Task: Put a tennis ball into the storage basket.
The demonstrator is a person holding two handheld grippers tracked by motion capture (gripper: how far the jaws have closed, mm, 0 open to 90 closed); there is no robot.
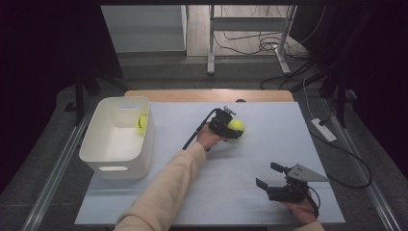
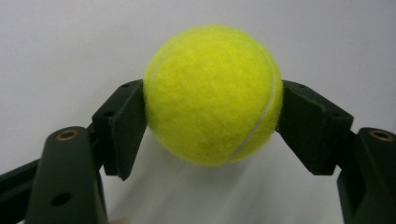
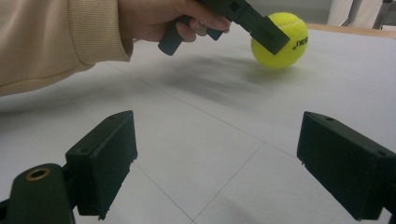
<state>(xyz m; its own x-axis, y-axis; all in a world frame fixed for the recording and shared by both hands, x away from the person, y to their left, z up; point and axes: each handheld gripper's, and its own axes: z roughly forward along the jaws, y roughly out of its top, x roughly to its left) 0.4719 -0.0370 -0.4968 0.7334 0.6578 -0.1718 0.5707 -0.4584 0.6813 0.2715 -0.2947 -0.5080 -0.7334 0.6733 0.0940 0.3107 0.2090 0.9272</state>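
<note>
Left gripper [image 1: 233, 126] fingers clamped on tennis ball [image 2: 212, 95]; white bin [image 1: 107, 154] lies well left, probably next; right gripper [image 1: 273, 180] fingers apart

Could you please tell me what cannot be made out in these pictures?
- Second yellow felt tennis ball: high view, partly hidden by the white plastic bin's wall.
- Gripped yellow tennis ball: black print too small to read in the right gripper view.
- Left gripper: high view, jaws hidden by its body.

White bin [image 1: 118, 166] at table's left, second yellow ball [image 1: 141, 124] inside, white table [image 1: 269, 144]
</note>
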